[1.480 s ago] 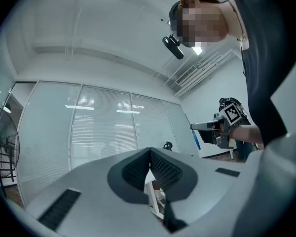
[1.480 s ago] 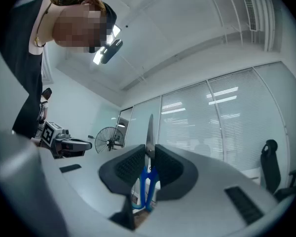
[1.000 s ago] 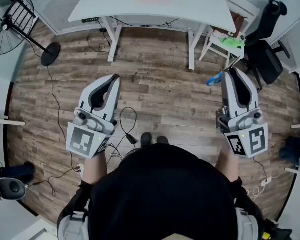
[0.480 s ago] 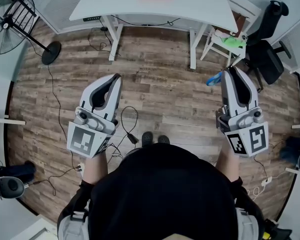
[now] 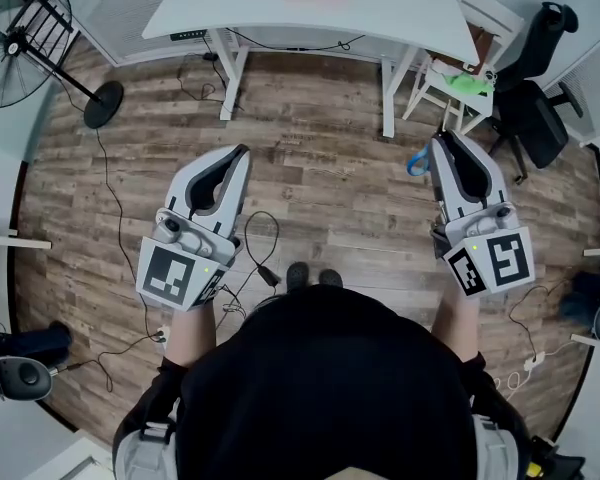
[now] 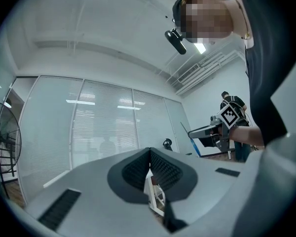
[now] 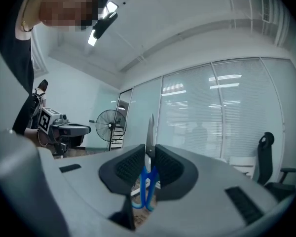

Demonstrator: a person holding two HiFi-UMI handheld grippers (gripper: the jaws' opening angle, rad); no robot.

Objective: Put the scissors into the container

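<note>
Scissors (image 7: 147, 174) clamped upright in right gripper (image 7: 149, 150); left gripper (image 6: 150, 154) closed, empty.

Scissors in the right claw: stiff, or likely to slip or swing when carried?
Probably stiff: the scissors stand straight, blade unbent, in the right gripper. Likely light, since a narrow pinch holds them. They might pivot, as smooth metal sits in that pinch.

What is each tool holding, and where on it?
Right tool holds the scissors near the pivot, between blades and blue handles. Left tool is shut, empty.
</note>
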